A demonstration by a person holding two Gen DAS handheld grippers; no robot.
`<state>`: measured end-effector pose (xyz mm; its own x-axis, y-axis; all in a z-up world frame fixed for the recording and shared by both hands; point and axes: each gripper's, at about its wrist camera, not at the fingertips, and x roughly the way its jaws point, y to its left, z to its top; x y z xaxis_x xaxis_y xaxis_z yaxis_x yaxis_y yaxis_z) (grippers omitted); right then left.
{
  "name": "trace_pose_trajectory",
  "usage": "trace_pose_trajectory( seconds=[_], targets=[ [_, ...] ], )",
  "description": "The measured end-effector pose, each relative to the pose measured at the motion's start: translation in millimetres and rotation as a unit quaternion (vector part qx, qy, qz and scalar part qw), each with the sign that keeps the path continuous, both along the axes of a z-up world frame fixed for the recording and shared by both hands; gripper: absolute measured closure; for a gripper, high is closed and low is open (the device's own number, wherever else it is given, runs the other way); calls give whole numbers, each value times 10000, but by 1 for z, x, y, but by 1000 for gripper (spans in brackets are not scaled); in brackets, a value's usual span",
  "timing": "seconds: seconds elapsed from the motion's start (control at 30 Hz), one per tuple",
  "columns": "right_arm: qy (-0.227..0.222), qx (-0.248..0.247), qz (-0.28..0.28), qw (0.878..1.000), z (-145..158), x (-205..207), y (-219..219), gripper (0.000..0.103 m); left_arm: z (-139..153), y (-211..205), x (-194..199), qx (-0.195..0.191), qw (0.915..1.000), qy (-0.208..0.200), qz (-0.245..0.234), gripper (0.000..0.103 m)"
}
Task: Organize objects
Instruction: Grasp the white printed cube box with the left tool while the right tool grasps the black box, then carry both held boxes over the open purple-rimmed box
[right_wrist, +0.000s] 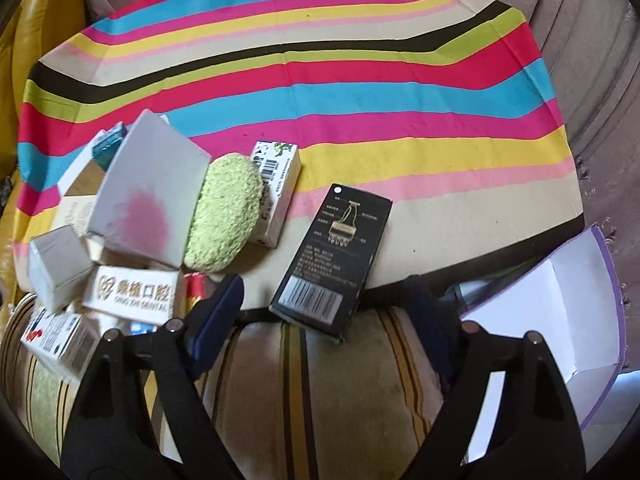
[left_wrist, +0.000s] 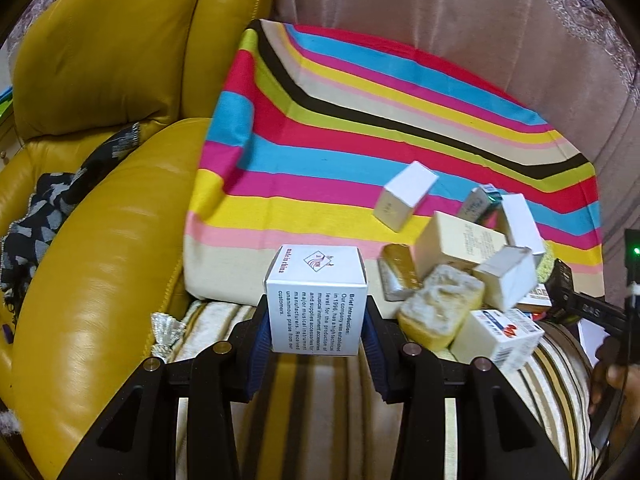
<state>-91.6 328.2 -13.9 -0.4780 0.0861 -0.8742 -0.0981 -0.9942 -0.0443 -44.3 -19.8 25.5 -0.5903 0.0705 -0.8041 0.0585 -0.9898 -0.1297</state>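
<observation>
My left gripper (left_wrist: 316,320) is shut on a white cube-shaped box (left_wrist: 320,280) printed with black text and a red logo, held above the near edge of the striped cloth (left_wrist: 320,152). To its right lies a pile of small boxes (left_wrist: 460,244) with a yellow sponge (left_wrist: 440,308). In the right wrist view, my right gripper (right_wrist: 326,288) stands open around a black box (right_wrist: 332,256) with a barcode. That box lies on the cloth's near edge, with a gap showing between it and each pad.
A yellow leather sofa (left_wrist: 100,220) rises on the left. A green sponge (right_wrist: 224,216) and several white boxes (right_wrist: 148,200) crowd the cloth's left part. An open white and purple box (right_wrist: 560,312) sits at the right. A striped cushion (right_wrist: 320,380) lies below the grippers.
</observation>
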Motion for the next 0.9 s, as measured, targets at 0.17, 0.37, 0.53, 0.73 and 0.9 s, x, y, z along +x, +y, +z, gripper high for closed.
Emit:
trace_pose_trajectory(
  seconds=[0.17,0.37,0.53,0.73,0.9],
  targets=[
    [-159,-58,3,9999,-10,-7,5,48,2,16,4,-57,9999,61,-75,60],
    [-66,-306,-41,9995,-7,0,12,60,5,32,11,-108,9997,124,-169,60],
    [285,-392,0,9988,6,16,10,60,11,46,18,-52,9994,241,-250,60],
    [607,-382,25,9974,22,40,17,60,17,72,27,-133,9983,364,-427,60],
    [766,-318,-8,9966,32,57,25,60,22,93,34,-197,9970,420,-624,60]
  ],
)
